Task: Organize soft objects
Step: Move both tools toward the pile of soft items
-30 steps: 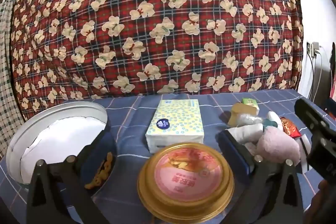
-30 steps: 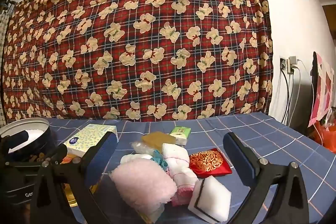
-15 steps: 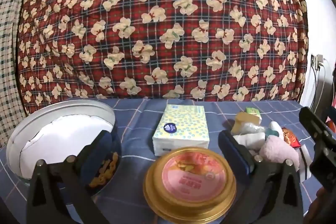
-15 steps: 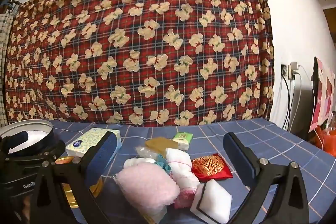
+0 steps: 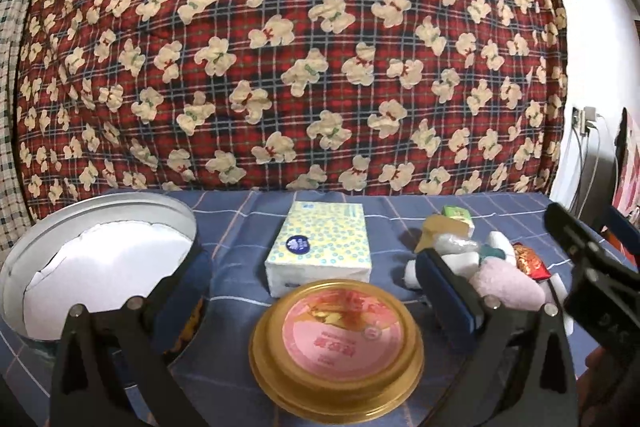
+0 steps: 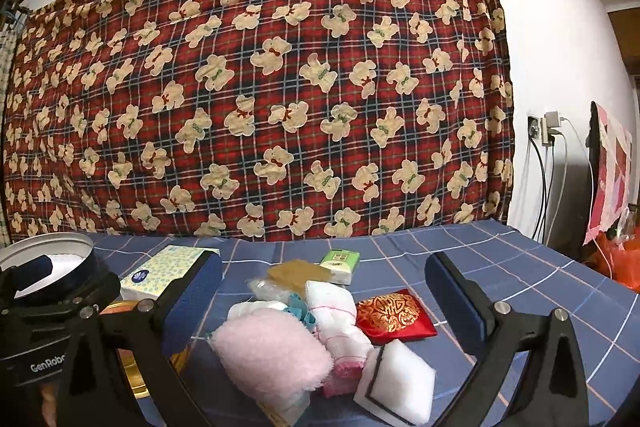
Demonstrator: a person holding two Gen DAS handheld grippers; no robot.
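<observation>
Teddy-bear plaid blanket (image 6: pixel 260 99) fills more of both views than a second ago, so both wrists have pulled up and back from the blue checked surface (image 6: pixel 500 259) with nothing moved: sorting not started. Open round tin (image 5: pixel 96 259) sits left, gold lid (image 5: pixel 336 343) and tissue pack (image 5: pixel 320 247) centre; soft pile lies right, pink fluffy cloth (image 6: pixel 272 351), rolled white towel (image 6: pixel 336 311), white sponge (image 6: pixel 400 383), red pouch (image 6: pixel 394 319) touching. Left hand-held gripper (image 5: pixel 308 291) and right hand-held gripper (image 6: pixel 324 287) both spread wide, empty.
</observation>
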